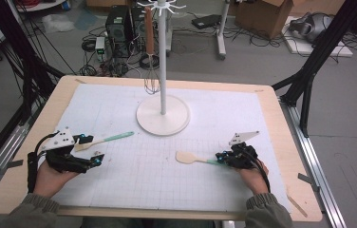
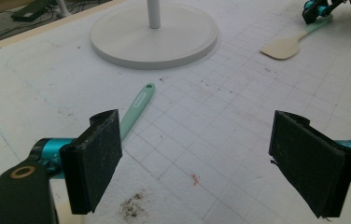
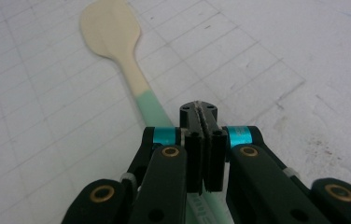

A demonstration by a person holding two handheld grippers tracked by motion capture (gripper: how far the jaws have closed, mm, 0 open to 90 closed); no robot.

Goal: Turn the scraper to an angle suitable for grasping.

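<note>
Two spatulas with cream blades and mint-green handles lie on the white grid mat (image 1: 134, 180). The left spatula (image 1: 105, 139) lies beside my left gripper (image 1: 93, 148), which rests on the mat, open. In the left gripper view its handle (image 2: 136, 108) runs behind the left pad (image 2: 96, 161), and the space between the jaws of my left gripper (image 2: 201, 158) holds nothing. The right spatula (image 1: 191, 158) points its blade left. My right gripper (image 1: 220, 157) sits over its handle end. In the right gripper view the right gripper (image 3: 201, 109) is shut pad to pad, and the handle (image 3: 152, 109) passes underneath.
A white hanging stand (image 1: 162, 116) rises at the mat's far middle, with a wooden-handled whisk (image 1: 152, 83) hung on it. A thin wooden stick (image 1: 296, 202) lies near the front right corner. The table's wooden border frames the mat; cables and boxes cover the floor beyond.
</note>
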